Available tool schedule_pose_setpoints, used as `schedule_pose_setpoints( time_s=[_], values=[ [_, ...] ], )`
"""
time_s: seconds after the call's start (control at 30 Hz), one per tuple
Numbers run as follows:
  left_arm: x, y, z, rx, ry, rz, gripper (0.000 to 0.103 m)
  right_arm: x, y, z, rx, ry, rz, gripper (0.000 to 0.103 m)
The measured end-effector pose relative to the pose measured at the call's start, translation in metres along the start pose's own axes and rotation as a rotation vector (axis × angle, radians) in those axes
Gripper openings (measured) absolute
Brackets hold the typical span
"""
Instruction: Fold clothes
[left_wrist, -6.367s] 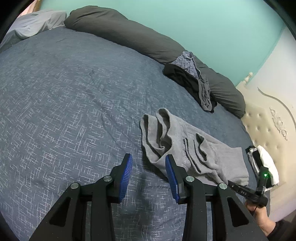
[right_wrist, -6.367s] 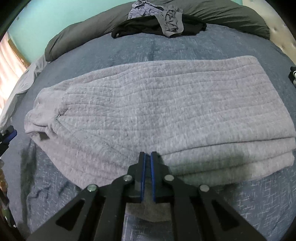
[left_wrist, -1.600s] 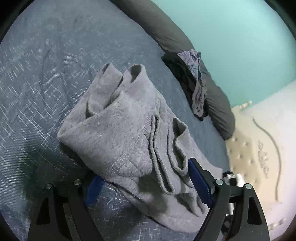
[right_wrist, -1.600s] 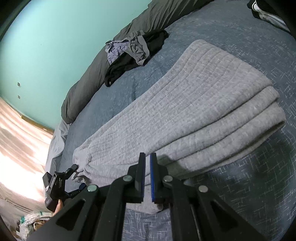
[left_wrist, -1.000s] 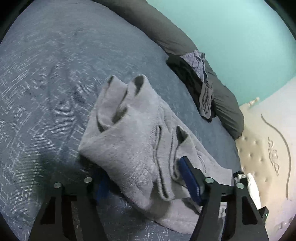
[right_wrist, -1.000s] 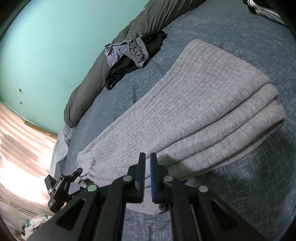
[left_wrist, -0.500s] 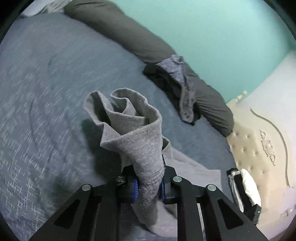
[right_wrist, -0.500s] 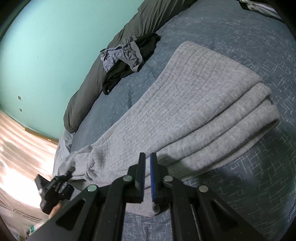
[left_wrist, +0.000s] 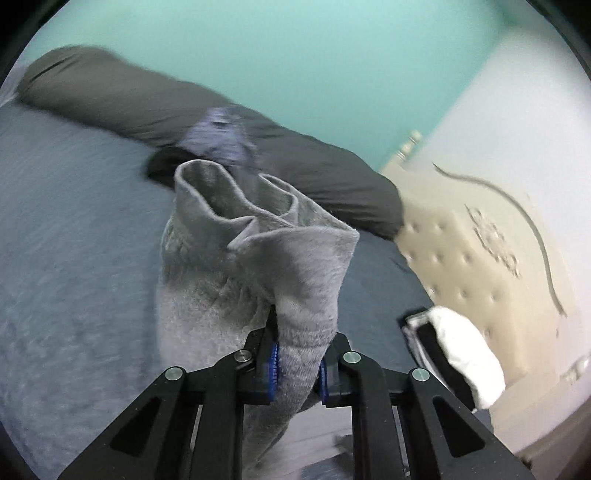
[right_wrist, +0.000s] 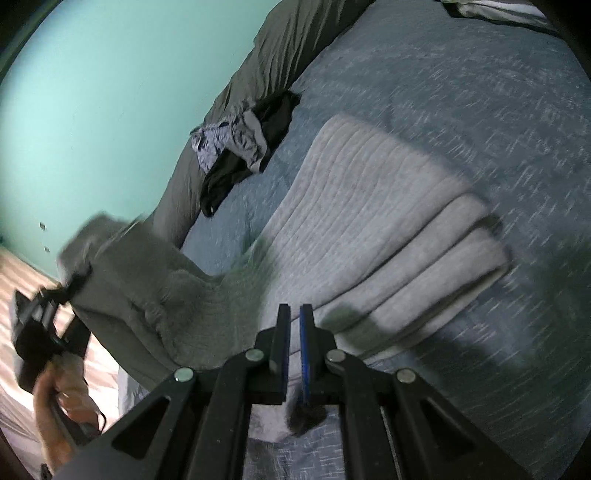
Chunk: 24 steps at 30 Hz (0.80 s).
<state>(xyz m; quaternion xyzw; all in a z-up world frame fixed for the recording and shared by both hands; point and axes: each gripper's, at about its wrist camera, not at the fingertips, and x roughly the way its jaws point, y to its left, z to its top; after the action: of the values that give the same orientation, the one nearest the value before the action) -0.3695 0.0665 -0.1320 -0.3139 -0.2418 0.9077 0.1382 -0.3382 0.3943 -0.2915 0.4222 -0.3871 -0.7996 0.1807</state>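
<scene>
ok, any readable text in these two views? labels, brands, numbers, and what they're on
None readable in either view.
grey garment: no tag or print showing.
black and white folded item: no lettering visible.
headboard: only a raised ornament, blurred, not text.
left gripper and right gripper: no markings visible.

Motion blurs the bedspread (left_wrist: 74, 258), and the grey garment (left_wrist: 258, 266) hides the dark clothes pile (left_wrist: 162, 166).
</scene>
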Motion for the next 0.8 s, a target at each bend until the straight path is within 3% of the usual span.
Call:
schedule_pose_setpoints(
  time_s=[0.1,0.2,0.3,0.43,0.8],
  values=[
    [0.041,-0.052,-0.003,0.071,0.061,-0.040,0.016,-0.011,-0.014,0.010,0.029,-0.022,0.002,0.003],
    [0.098,-0.097,-0.032,0.178,0.176,-0.051,0.016,-0.021,-0.032,0.019,0.056,-0.035,-0.006,0.003],
    [0.137,-0.113,-0.069,0.230,0.292,-0.011,0.016,-0.029,-0.052,0.025,0.098,-0.043,-0.017,0.004],
    [0.135,-0.102,-0.084,0.251,0.283,0.005,0.016,-0.033,-0.058,0.031,0.111,-0.054,0.016,0.008],
    [0.109,-0.082,-0.067,0.230,0.237,0.023,0.014,-0.017,-0.049,0.026,0.096,-0.033,0.013,0.008]
  ],
)
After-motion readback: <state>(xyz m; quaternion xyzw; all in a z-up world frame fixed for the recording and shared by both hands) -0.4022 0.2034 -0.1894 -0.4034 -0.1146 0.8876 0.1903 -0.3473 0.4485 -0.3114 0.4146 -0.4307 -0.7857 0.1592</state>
